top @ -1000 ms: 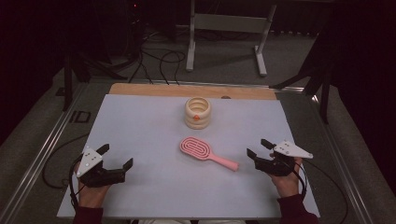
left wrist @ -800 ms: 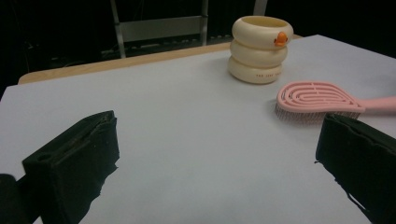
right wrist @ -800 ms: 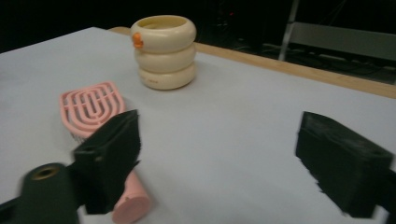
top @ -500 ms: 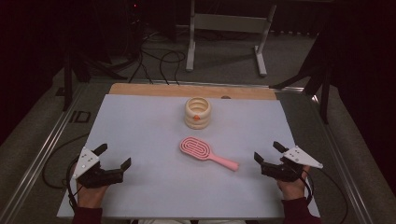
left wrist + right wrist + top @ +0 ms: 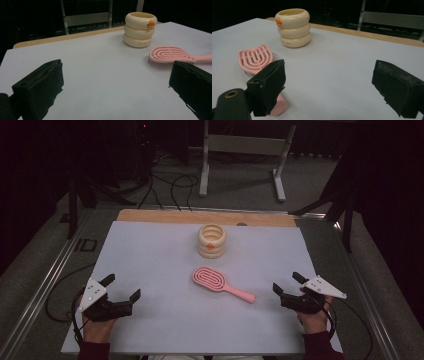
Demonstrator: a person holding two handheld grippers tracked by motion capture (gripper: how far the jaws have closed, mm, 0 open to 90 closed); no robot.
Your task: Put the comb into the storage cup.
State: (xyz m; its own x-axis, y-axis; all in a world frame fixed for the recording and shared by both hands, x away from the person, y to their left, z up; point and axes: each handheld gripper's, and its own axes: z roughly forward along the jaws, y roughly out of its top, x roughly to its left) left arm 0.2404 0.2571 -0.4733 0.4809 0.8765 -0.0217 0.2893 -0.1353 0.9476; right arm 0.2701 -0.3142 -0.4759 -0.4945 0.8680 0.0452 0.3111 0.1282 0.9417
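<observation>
A: Two claws rest at the near edge of the counter (image 5: 150,250), left claw (image 5: 121,289) and right claw (image 5: 290,283). What is their state?

B: Both released, jaws spread, nothing between them. The right jaws have just been opening and are now wide apart.

A: Where is the brush (image 5: 220,283)?

B: Flat at mid-counter, pink, head toward the cup (image 5: 212,240), handle toward the right claw. In the right gripper view the handle end lies just behind one jaw; touching or not, probably not.

A: Which step is this?

B: Likely the approach, before any grasp. The next move calls for the right claw to straddle the handle and clench.

A: Obstacles?

B: None between. The ringed cream cup stands apart, beyond the brush head.
</observation>
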